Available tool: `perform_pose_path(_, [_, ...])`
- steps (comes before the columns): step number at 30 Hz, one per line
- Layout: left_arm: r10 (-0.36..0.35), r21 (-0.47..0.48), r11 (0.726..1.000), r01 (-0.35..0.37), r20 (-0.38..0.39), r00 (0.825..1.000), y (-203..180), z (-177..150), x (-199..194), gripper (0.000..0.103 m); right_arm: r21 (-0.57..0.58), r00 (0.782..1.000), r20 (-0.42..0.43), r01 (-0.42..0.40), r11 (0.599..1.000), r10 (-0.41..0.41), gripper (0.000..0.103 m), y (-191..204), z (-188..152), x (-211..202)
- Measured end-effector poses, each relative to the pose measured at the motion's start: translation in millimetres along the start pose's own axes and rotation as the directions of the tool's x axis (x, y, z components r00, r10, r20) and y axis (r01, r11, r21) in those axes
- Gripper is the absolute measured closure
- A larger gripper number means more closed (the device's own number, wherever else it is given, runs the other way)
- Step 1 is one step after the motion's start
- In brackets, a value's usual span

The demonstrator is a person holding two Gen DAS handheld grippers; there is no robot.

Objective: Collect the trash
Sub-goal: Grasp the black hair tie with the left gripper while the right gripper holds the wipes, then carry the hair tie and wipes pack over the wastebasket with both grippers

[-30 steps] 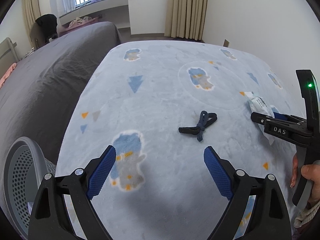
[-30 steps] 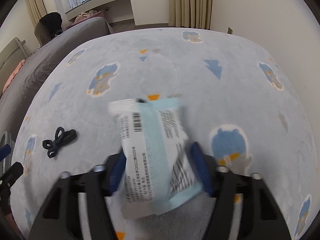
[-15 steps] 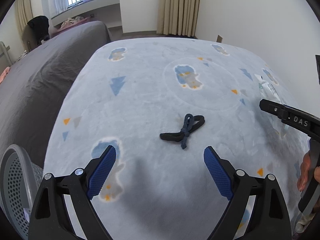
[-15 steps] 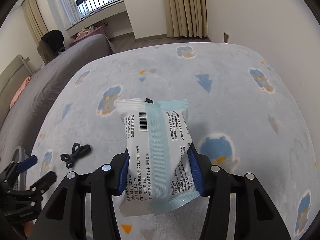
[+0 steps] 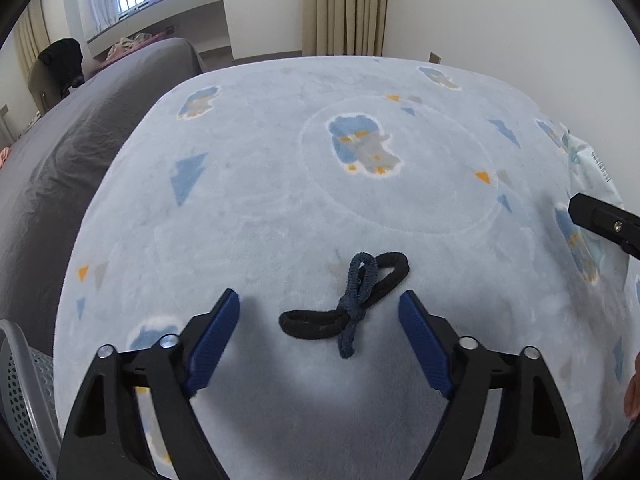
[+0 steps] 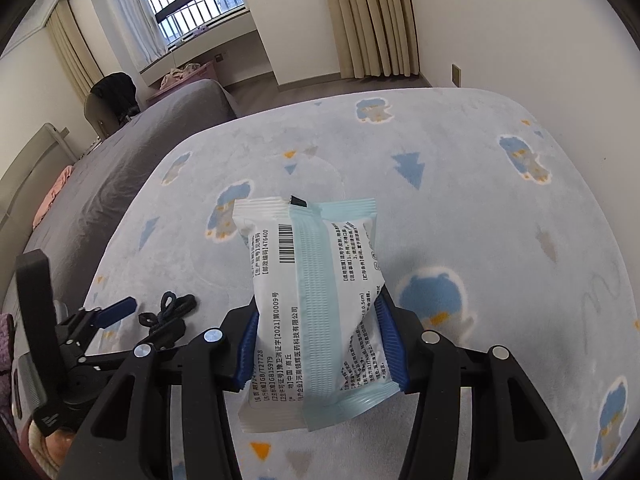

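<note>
A knotted dark blue and black cord [image 5: 349,309] lies on the pale blue blanket [image 5: 280,200]. My left gripper [image 5: 319,312] is open, low over the blanket, with the cord between its blue fingertips. The cord [image 6: 170,311] and the left gripper [image 6: 132,312] also show at the left of the right wrist view. My right gripper [image 6: 316,324] is shut on a white and light blue wet-wipe packet [image 6: 316,300], held upright above the blanket. The packet [image 5: 592,168] and the right gripper's tip show at the right edge of the left wrist view.
A grey perforated trash basket [image 5: 24,400] stands at the lower left beside the bed. A dark grey sheet [image 5: 60,152] covers the bed's left side. A white wall [image 5: 520,20] runs along the right, with curtains [image 5: 344,4] behind.
My left gripper has moved forward and down until the cord lies between its open fingers. My right gripper has lifted the packet higher above the blanket.
</note>
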State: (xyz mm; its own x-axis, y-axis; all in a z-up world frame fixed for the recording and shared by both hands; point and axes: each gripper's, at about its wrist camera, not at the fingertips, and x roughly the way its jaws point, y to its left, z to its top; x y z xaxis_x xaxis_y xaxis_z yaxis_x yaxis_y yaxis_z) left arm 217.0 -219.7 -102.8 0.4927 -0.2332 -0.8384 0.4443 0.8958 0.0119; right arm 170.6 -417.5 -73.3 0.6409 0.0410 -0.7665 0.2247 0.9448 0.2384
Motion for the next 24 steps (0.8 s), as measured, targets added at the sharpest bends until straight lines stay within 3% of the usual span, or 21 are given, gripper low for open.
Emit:
perform_pose_path(2, [-0.006,-0.001,1.0,0.006,0.008,1.0,-1,0,0,0.034,-0.001,1.0,0.001,-0.002,1.0,0.002,0.053,-1,-1,0])
perform_pose_path(4, [-0.021,0.001,1.0,0.021,0.01,1.0,-3,1,-1,0.05,-0.003,1.0,0.0,0.0,1.0,0.0,0.053,0,-1,-1])
perform_pose_path(5, [-0.029,0.002,1.0,0.029,0.01,1.0,-4,2,-2,0.054,-0.005,1.0,-0.001,0.0,1.0,0.0,0.053,0,-1,0])
perform_pose_path(7, [-0.036,0.001,0.999,0.036,0.009,0.999,-4,2,-4,0.075,-0.004,1.0,-0.003,-0.002,1.0,0.002,0.053,-1,-1,0])
perform_pose_path(9, [-0.052,-0.002,0.999,0.052,0.006,0.999,-2,1,-6,0.085,-0.005,1.0,-0.002,-0.005,1.0,0.005,0.053,-1,-1,-1])
perform_pose_path(15, [-0.078,-0.022,0.997,0.078,0.009,0.997,4,-10,-24,0.086,-0.012,1.0,0.004,-0.01,1.0,0.01,0.053,1,0,-4])
perform_pose_path(24, [-0.011,-0.036,0.999,0.014,0.079,0.997,41,-38,-90,0.086,-0.078,1.0,0.012,-0.007,0.997,0.008,0.053,37,-10,-15])
